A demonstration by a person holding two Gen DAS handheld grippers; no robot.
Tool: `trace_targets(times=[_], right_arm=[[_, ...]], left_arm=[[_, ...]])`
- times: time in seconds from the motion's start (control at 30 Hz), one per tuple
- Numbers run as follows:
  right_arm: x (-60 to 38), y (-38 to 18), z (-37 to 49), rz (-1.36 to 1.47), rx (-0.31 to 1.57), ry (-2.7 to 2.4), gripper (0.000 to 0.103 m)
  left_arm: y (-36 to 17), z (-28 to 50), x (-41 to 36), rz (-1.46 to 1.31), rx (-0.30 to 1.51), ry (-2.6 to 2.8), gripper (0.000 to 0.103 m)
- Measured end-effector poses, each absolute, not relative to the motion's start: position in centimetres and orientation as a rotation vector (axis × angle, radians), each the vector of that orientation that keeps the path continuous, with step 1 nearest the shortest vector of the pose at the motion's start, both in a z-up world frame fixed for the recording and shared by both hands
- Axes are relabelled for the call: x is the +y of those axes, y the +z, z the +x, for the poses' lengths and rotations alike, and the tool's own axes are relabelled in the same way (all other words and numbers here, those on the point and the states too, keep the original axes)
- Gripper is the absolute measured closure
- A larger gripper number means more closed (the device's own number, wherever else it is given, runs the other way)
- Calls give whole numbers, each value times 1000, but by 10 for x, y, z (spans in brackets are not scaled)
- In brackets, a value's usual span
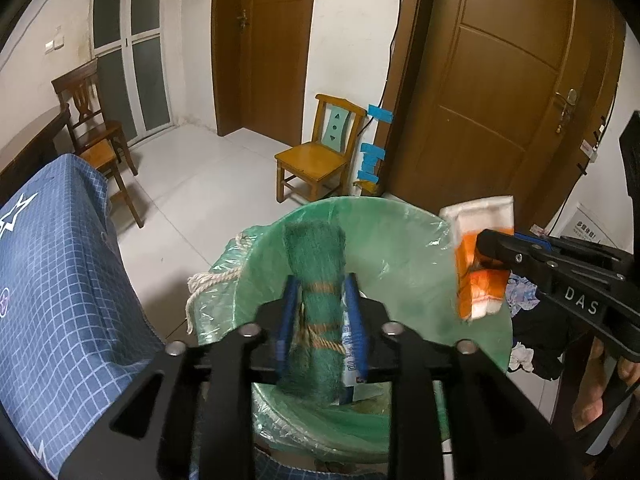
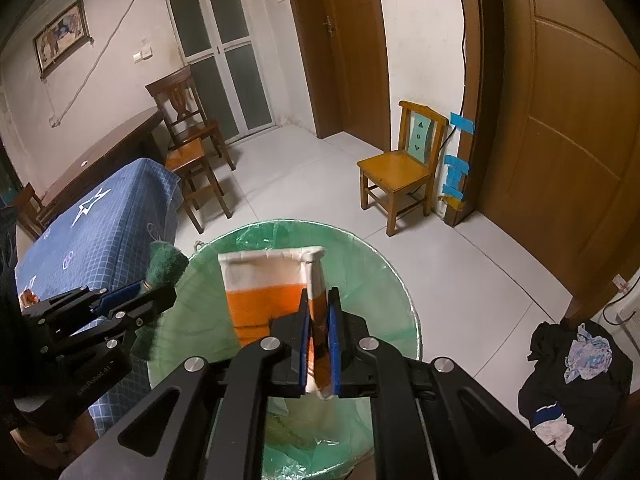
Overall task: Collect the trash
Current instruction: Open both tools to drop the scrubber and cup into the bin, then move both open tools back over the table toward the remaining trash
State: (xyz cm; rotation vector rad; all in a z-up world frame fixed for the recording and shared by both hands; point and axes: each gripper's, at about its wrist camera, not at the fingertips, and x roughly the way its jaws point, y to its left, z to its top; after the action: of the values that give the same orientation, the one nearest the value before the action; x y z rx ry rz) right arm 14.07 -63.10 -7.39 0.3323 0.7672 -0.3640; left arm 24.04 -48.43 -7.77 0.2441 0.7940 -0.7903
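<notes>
A trash bin lined with a green plastic bag (image 1: 400, 240) stands below both grippers; its rim also shows in the right wrist view (image 2: 400, 280). My left gripper (image 1: 322, 284) is shut on a rolled green scouring pad tied with cord (image 1: 316, 264), held over the bin's mouth; the roll also shows in the right wrist view (image 2: 166, 264). My right gripper (image 2: 319, 300) is shut on an orange and white packet (image 2: 268, 292), held over the bin. The packet also shows in the left wrist view (image 1: 480, 256), with the right gripper (image 1: 486, 246) clamped on it.
A table with a blue checked cloth (image 1: 60, 280) stands left of the bin. A small yellow chair (image 2: 404, 168) stands by the wall near a brown door (image 2: 560, 120). Dark chairs (image 2: 188, 120) stand further back. A pile of clothes (image 2: 572, 376) lies at the right.
</notes>
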Motion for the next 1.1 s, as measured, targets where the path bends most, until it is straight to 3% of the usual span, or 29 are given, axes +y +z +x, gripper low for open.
trace_targets(times=[0.07, 0.27, 0.43, 0.7, 0.93, 1.0, 1.1], right_arm=[[-634, -76, 138, 340, 762, -370, 68], [-635, -76, 130, 355, 745, -372, 64], [-631, -68, 123, 348, 718, -371, 51], [-596, -33, 89, 295, 572, -361, 28], [-508, -8, 71, 164, 457, -242, 19], [-483, -4, 74, 148, 449, -183, 18], [-444, -1, 83, 125, 452, -84, 17]], left_arm=[[-77, 240, -483, 241, 788, -782, 58], [-75, 237, -481, 245, 784, -783, 43], [-74, 235, -480, 251, 792, -783, 37], [-63, 222, -448, 247, 792, -794, 37], [-26, 195, -374, 230, 728, -805, 36], [-11, 192, -344, 205, 697, -785, 29], [6, 189, -285, 197, 653, -737, 27]])
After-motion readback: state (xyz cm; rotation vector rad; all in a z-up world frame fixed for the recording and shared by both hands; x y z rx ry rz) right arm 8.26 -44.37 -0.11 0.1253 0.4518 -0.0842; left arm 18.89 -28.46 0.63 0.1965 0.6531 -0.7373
